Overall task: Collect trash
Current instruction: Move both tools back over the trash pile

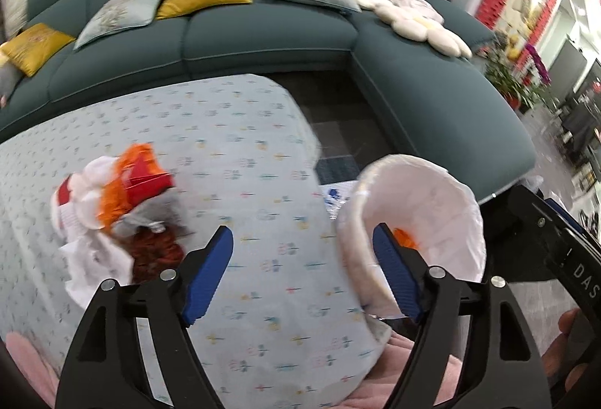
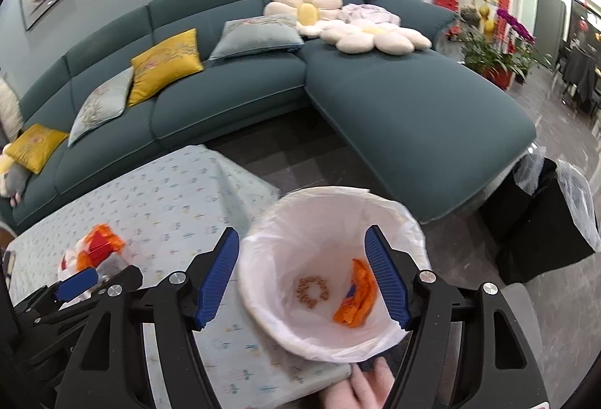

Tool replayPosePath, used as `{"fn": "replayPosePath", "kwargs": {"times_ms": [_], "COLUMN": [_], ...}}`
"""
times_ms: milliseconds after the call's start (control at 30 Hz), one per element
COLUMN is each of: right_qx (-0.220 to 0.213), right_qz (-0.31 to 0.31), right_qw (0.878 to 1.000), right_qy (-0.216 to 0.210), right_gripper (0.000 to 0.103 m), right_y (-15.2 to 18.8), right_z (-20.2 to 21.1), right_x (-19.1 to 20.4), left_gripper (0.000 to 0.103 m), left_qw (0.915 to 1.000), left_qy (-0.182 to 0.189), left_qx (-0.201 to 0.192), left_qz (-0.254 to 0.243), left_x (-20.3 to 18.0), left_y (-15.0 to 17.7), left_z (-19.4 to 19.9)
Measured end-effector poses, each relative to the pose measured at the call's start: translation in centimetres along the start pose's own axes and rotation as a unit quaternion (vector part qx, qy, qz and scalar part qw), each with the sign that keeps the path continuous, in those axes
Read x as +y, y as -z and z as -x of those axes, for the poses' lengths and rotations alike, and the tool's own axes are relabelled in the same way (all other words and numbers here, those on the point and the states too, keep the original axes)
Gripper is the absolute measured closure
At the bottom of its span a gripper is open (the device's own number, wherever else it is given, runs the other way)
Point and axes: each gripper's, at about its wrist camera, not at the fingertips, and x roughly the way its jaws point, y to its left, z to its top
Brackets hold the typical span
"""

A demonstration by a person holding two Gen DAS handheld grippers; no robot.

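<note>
A pile of trash [image 1: 112, 213] lies on the light patterned tablecloth [image 1: 244, 146]: orange and red wrappers, white tissue, a brown scrap. My left gripper [image 1: 304, 251] hangs open over the cloth, to the right of the pile, nothing between its fingers. A bin with a white liner [image 1: 443, 206] stands off the table's right edge. In the right wrist view my right gripper [image 2: 302, 247] is open above the bin [image 2: 285, 251], which holds an orange wrapper [image 2: 357, 296] and a ring of brown crumbs [image 2: 311, 290]. The trash pile [image 2: 97, 247] shows beyond the left gripper's blue pad [image 2: 75, 283].
A teal corner sofa [image 2: 394, 115] with yellow and grey cushions, flower cushions and a red plush toy runs behind the table. A black bin with a clear bag [image 2: 541, 228] stands on the floor at right. A hand [image 2: 360, 386] shows below the bin.
</note>
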Motion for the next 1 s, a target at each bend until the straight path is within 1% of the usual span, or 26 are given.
{"fn": "replayPosePath", "kwargs": {"times_ms": [300,467,767,1000], "right_qx": [0.010,0.022,0.048,0.073], "right_qz": [0.046,0.064,0.092,0.114], "right_qw": [0.998,0.997,0.993,0.988], "right_qy": [-0.033,-0.048,-0.062,-0.072], "right_gripper": [0.036,0.036,0.036,0.036], "right_y": [1.4,2.6,4.7,6.2], "right_z": [1.1,1.1,-0.1,-1.9], "right_x": [6.6,9.9,14.9,18.2], "left_gripper": [0.026,0.026,0.025,0.025], "left_qw": [0.9984,0.9958,0.9882,0.9829], "left_qy": [-0.032,-0.066,-0.104,-0.116], "left_qx": [-0.004,0.002,0.020,0.034], "left_qz": [0.045,0.063,0.111,0.139], "left_x": [6.2,10.3,17.8,21.7], "left_y": [0.9,1.9,4.0,5.3], "left_z": [2.0,2.5,2.8,2.2]}}
